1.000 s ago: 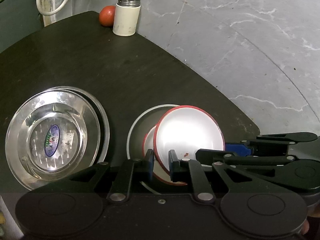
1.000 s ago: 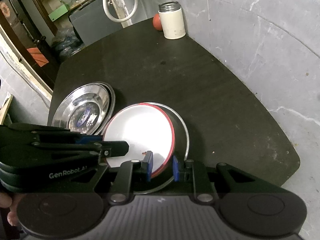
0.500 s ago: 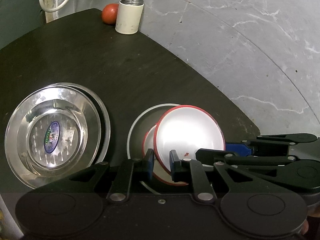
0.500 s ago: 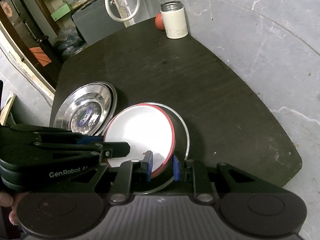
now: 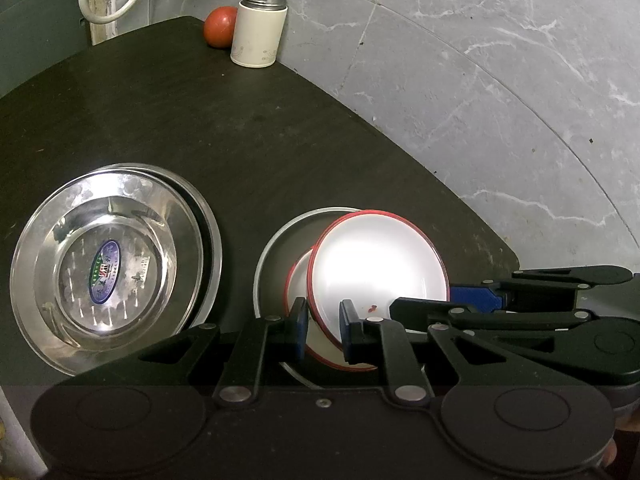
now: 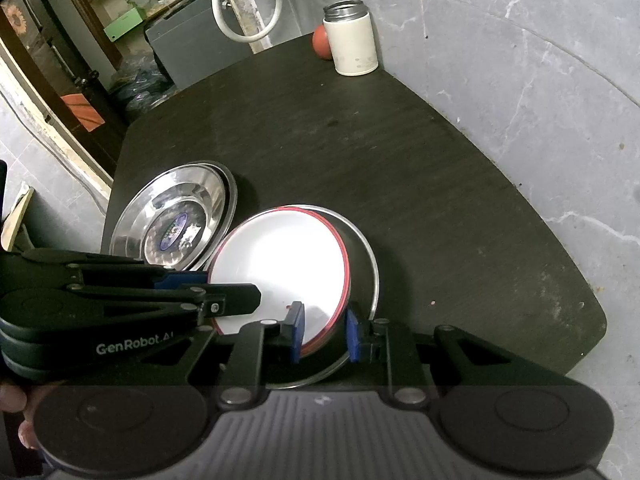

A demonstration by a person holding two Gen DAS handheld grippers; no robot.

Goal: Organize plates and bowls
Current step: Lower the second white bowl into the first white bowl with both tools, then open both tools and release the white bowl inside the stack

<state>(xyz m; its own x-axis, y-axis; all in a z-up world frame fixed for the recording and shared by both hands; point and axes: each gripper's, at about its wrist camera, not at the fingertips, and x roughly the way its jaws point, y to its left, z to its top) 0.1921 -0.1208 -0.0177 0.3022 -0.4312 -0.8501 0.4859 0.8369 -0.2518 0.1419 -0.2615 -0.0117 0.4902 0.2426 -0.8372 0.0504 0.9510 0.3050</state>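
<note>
- Down at the near edge of the dark surface (image 5: 280,128), both grippers are on the same white red-rimmed plate (image 5: 378,268).
- Left gripper (image 5: 324,326): blue-padded fingers (image 5: 299,326) sit either side of that plate's near rim, clamped on it as far as the left wrist view shows.
- Right gripper (image 6: 324,334): comes in from the other side, and its fingers (image 6: 297,332) straddle the near rim of the plate (image 6: 280,264) too. One pad looks pressed to the rim, the other has a gap next to it, so can't really tell if it's actually pinching.
- The plate is tilted, lifted off a second red-rimmed plate (image 5: 298,284) peeking out underneath. Both sit inside a shallow grey metal pan (image 5: 276,248).
- Just to the left of that pan is a stack of shiny steel dishes (image 5: 108,264), nested, with a blue oval sticker (image 5: 105,272) in the middle of the top one. The stack and the pan are close but don't look like they're touching.
- Way at the far corner of the surface: a cream thermos (image 5: 260,28) with its lid off, standing upright, and a red round fruit (image 5: 219,32) right beside it.
- Grey marbled floor tiles (image 5: 500,80) show past the surface edge.
- A bit of the person's hand (image 6: 16,412) shows at the lower left of the right wrist view.
</note>
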